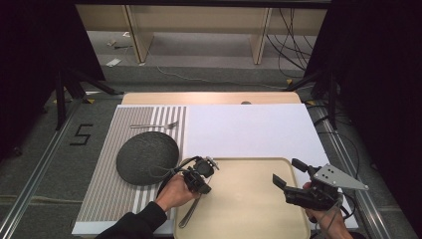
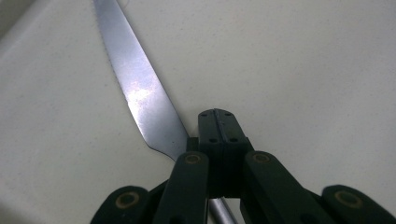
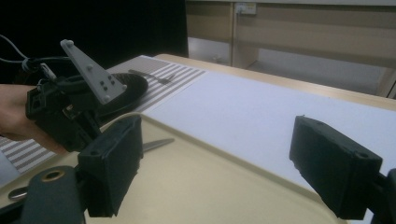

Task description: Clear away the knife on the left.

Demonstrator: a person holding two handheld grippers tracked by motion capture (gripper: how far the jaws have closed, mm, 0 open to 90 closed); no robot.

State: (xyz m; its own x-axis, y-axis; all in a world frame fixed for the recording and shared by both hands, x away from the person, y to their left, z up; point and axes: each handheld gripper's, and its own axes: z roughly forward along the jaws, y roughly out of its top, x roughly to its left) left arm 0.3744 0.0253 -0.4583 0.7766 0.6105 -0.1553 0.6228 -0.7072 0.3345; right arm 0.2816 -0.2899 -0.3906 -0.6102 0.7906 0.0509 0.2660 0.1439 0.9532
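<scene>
Left tool (image 2: 217,122) clamped on knife (image 2: 140,88) over beige tray (image 1: 249,199); right tool (image 3: 224,163) jaws apart, holding nothing.

High view looks down over the table; both gripper views sit low, sharing the tray (image 1: 249,199).

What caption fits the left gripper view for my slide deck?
Left hand-held gripper shut on a knife lying on the beige tray.

Silver knife (image 2: 140,93), beige tray (image 1: 249,209), dark grey plate (image 1: 147,157), grey-and-white striped mat (image 1: 107,184).
</scene>
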